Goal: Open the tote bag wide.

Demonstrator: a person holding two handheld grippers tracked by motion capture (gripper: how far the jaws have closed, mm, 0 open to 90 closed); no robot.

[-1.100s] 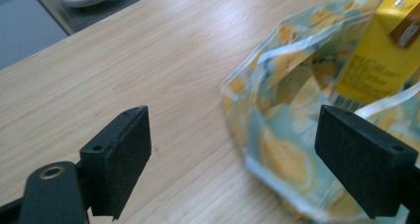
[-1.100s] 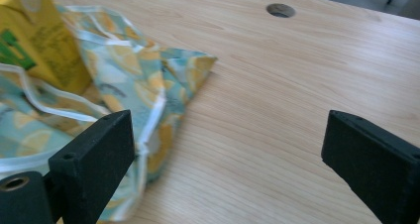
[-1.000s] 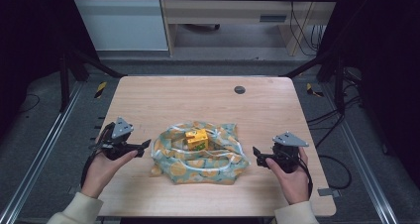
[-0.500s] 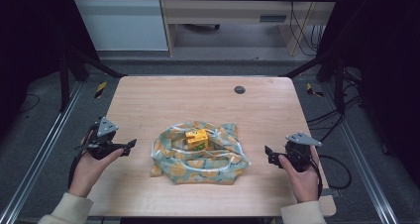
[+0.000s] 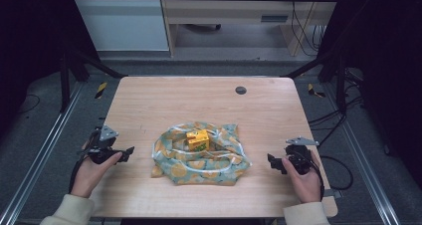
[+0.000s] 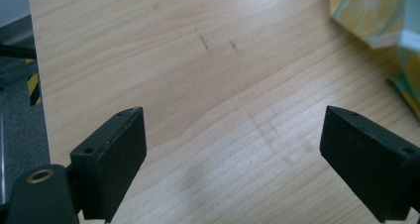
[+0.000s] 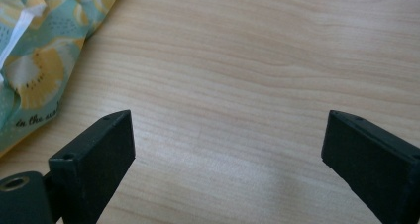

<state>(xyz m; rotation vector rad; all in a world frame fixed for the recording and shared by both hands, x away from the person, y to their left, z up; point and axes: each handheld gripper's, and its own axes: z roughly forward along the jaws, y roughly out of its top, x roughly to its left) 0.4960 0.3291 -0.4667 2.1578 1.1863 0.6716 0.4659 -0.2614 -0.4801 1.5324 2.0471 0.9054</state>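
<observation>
A teal cloth printed with yellow citrus slices [image 5: 201,158] lies crumpled in the middle of the wooden table [image 5: 199,105], and a small yellow box [image 5: 197,139] sits on top of it. My left gripper [image 5: 127,152] is held at the table's left edge, apart from the cloth, jaws wide open over bare wood [image 6: 233,149]. The cloth's edge [image 6: 381,21] lies at the upper right in the left gripper view. My right gripper [image 5: 271,161] hovers to the right of the cloth, open and empty [image 7: 228,149]. A cloth corner [image 7: 44,50] sits at the upper left in the right gripper view.
A small dark round grommet [image 5: 241,90] sits near the table's far edge. Black frame rails [image 5: 45,150] run along both sides of the table. A light-coloured cabinet [image 5: 124,21] and cables [image 5: 303,16] stand on the floor beyond it.
Both grippers have drawn outward from the cloth, the left toward the left table edge and the right toward the right. The cloth and box stay still.
</observation>
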